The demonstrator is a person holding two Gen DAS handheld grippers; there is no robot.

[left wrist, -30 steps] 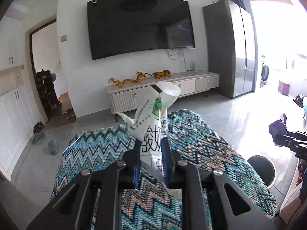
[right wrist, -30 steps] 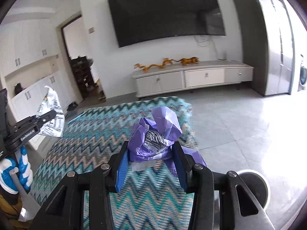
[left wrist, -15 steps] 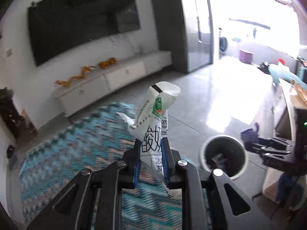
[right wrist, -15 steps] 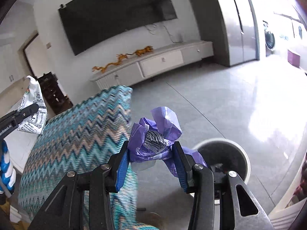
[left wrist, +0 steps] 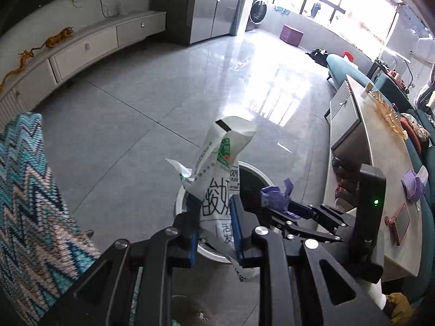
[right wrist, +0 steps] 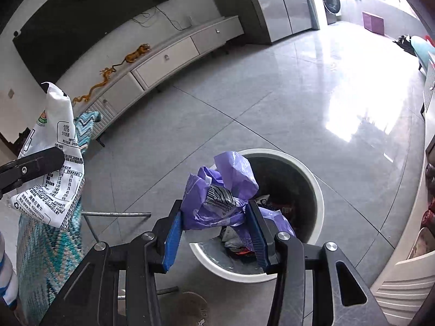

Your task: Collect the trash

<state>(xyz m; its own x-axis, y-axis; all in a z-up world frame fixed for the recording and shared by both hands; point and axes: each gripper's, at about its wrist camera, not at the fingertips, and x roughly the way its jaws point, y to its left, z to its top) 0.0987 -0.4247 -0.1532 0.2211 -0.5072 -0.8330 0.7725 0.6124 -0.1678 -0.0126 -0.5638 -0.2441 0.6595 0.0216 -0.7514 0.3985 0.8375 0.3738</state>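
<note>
My left gripper [left wrist: 213, 226] is shut on a crumpled white milk carton [left wrist: 217, 171] with green and black print, held upright above the near rim of a round white trash bin [left wrist: 187, 195]. The carton also shows in the right wrist view [right wrist: 51, 163]. My right gripper [right wrist: 214, 225] is shut on a crumpled purple wrapper [right wrist: 220, 190] and holds it over the trash bin [right wrist: 312, 179], which has some rubbish inside. The right gripper with the purple wrapper [left wrist: 274, 197] shows in the left wrist view, just right of the carton.
The zigzag-patterned table [left wrist: 30, 203] is at the left, its metal legs [right wrist: 114, 214] beside the bin. A long grey counter [left wrist: 380, 163] with small items runs along the right. A white TV cabinet [right wrist: 168, 54] stands at the far wall. Grey tiled floor [left wrist: 136, 125] lies around the bin.
Both grippers have swung right, away from the patterned table, and tilted down over the trash bin. Each still holds its piece of trash.
</note>
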